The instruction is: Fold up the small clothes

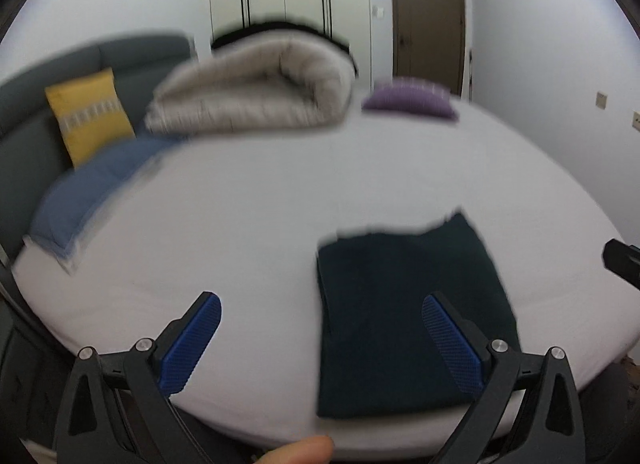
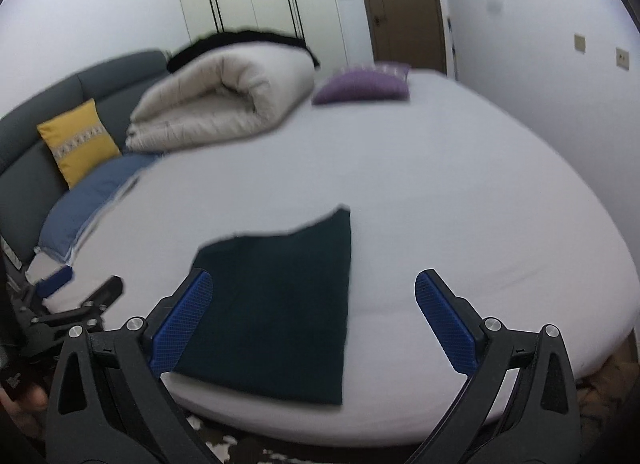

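Now dark garment lies folded flat near bed front edge; left gripper, right gripper both released, fold seemingly finished

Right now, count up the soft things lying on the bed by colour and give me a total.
Dark green: 1, the folded garment
Beige: 1, the rolled duvet
Purple: 1, the cushion
Blue: 1, the pillow
Yellow: 1, the cushion leaning on the grey headboard
Total: 5
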{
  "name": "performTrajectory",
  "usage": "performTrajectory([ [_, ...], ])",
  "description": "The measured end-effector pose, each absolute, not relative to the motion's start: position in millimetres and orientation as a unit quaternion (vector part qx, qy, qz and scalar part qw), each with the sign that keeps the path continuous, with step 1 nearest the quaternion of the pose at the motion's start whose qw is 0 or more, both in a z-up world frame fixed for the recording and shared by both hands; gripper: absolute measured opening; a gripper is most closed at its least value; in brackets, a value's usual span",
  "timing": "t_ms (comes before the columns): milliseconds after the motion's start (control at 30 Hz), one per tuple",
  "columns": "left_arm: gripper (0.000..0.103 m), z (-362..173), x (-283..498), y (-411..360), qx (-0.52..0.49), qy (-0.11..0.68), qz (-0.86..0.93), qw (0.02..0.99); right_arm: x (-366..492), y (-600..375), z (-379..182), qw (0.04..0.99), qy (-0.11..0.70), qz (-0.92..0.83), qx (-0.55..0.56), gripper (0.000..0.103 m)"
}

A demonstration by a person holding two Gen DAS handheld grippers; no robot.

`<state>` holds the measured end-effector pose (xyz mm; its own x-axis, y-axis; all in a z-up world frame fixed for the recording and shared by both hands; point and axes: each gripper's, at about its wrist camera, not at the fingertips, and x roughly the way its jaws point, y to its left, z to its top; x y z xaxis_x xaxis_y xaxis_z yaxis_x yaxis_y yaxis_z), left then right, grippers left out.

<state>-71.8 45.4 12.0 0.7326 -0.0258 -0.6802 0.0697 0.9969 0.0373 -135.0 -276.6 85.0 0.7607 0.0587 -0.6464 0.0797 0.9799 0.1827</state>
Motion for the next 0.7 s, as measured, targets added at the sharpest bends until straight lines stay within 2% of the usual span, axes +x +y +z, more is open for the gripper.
performTrajectory([
  [200,0.103,-38.3,-61.3,44.2,0.001,0.453,-0.043,0.891,-115.9,-275.3,38.9,0.901,0.420,-0.031,0.103,0.103],
  [433,0.103,-44.6,-68.5,41.8,0.006,0.458,-0.040,0.888,-105.1,-276.5,-3.9,0.880,0.459,-0.037,0.113,0.103],
  [700,0.103,-41.5,-68.6,43.0,0.007,0.455,-0.039,0.890,-102.2,-267.1,-14.6,0.879,0.465,-0.029,0.104,0.103],
])
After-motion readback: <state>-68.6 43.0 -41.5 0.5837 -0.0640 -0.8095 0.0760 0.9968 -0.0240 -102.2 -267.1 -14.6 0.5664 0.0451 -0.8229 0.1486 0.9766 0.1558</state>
